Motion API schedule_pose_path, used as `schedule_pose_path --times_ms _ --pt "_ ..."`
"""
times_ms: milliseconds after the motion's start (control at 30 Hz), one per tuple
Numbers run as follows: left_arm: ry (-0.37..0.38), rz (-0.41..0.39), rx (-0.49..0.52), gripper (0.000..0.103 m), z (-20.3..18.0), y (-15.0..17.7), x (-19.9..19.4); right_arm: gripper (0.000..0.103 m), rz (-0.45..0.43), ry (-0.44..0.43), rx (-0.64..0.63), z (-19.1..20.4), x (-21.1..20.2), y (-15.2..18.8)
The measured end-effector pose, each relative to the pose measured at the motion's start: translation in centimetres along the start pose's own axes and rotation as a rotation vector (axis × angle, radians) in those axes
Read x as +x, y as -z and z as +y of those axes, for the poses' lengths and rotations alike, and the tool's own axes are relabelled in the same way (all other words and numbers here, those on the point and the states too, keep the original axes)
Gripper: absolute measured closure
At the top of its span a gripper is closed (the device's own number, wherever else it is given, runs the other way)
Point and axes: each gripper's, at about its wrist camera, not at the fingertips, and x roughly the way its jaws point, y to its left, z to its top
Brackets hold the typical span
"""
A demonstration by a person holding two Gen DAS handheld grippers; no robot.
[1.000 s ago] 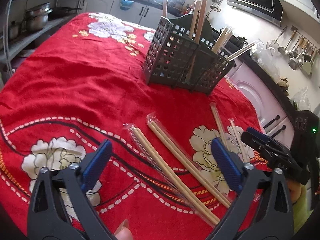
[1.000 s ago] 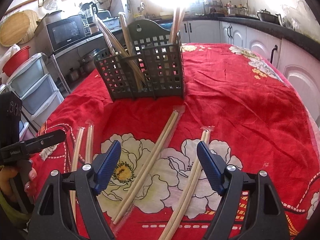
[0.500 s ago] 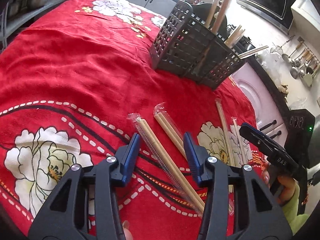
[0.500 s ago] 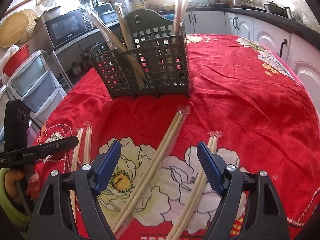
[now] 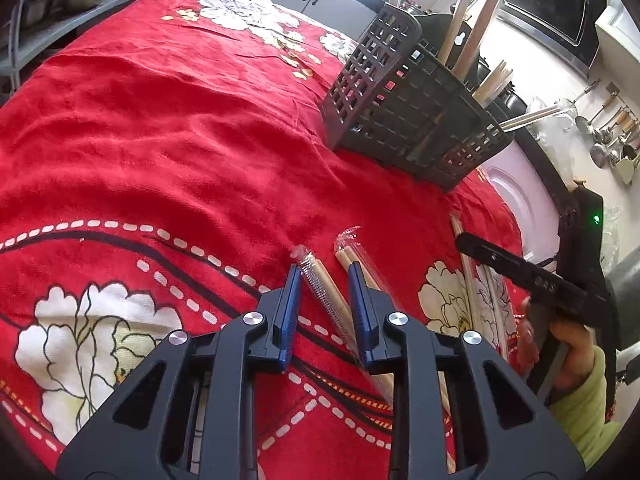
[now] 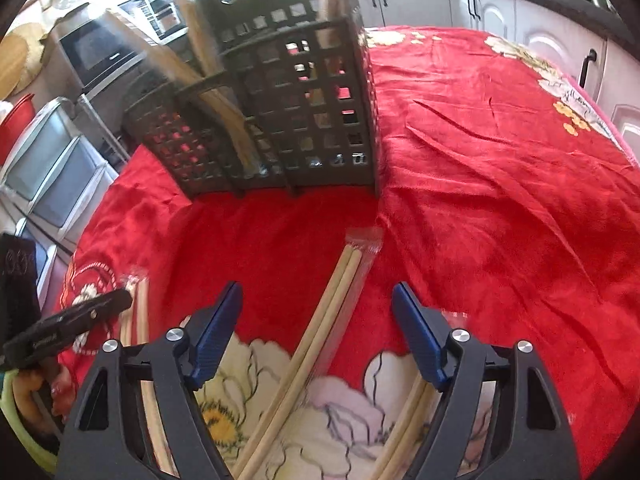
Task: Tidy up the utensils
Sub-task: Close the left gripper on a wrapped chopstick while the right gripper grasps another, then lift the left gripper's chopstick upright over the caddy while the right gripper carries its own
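Observation:
Several wrapped chopstick pairs lie on the red flowered cloth (image 5: 160, 140). My left gripper (image 5: 324, 280) has its jaws narrowed around one wrapped pair (image 5: 320, 284), with small gaps on both sides. A second pair (image 5: 345, 254) lies just right of it. My right gripper (image 6: 316, 300) is open above another wrapped pair (image 6: 340, 280) that runs between its fingers. The dark grid utensil caddy (image 5: 408, 116) holds several chopsticks and stands beyond both grippers; it also shows in the right wrist view (image 6: 304, 112).
More wrapped pairs lie at the cloth's right edge (image 5: 472, 292) and by the right gripper's right finger (image 6: 404, 432). The other hand's gripper shows in each view (image 5: 528, 276) (image 6: 68, 328). Cabinets (image 6: 540, 40), a microwave (image 6: 100, 56) and drawers (image 6: 48, 160) surround the table.
My left gripper has dropped toward the cloth and its jaws have narrowed around one wrapped pair. My right gripper has moved forward and lower toward the caddy, still open.

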Motion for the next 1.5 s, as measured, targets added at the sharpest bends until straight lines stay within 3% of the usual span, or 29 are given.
schedule_pose_path --times_ms 267,400,600,733,867,1167,1500 --pt "0.014 -0.001 -0.013 0.084 0.4 -0.7 0.4 0.043 0.002 0.016 0.007 0.0 1.2 -1.5" --pt "0.010 -0.004 -0.025 0.091 0.8 -1.0 0.6 0.051 0.000 0.016 0.017 -0.1 1.5 -1.9" --pt "0.030 -0.003 -0.041 0.095 1.3 -1.1 0.7 0.062 0.006 0.022 0.034 -0.4 1.8 -2.4" --pt "0.045 -0.006 -0.050 0.096 1.5 -1.0 0.5 0.083 0.011 0.022 0.044 -0.7 1.9 -2.7" --pt "0.058 -0.017 -0.058 0.096 1.6 -1.0 0.0 0.089 0.009 0.004 0.048 -0.6 1.9 -2.6" --pt "0.097 -0.084 -0.042 0.097 1.3 -1.3 -2.7 0.091 -0.047 -0.099 0.018 1.6 -0.1 -2.2" --pt "0.129 -0.173 -0.002 0.098 -0.5 -2.2 -6.2 0.092 -0.190 -0.175 -0.071 5.0 -5.4 -2.3"
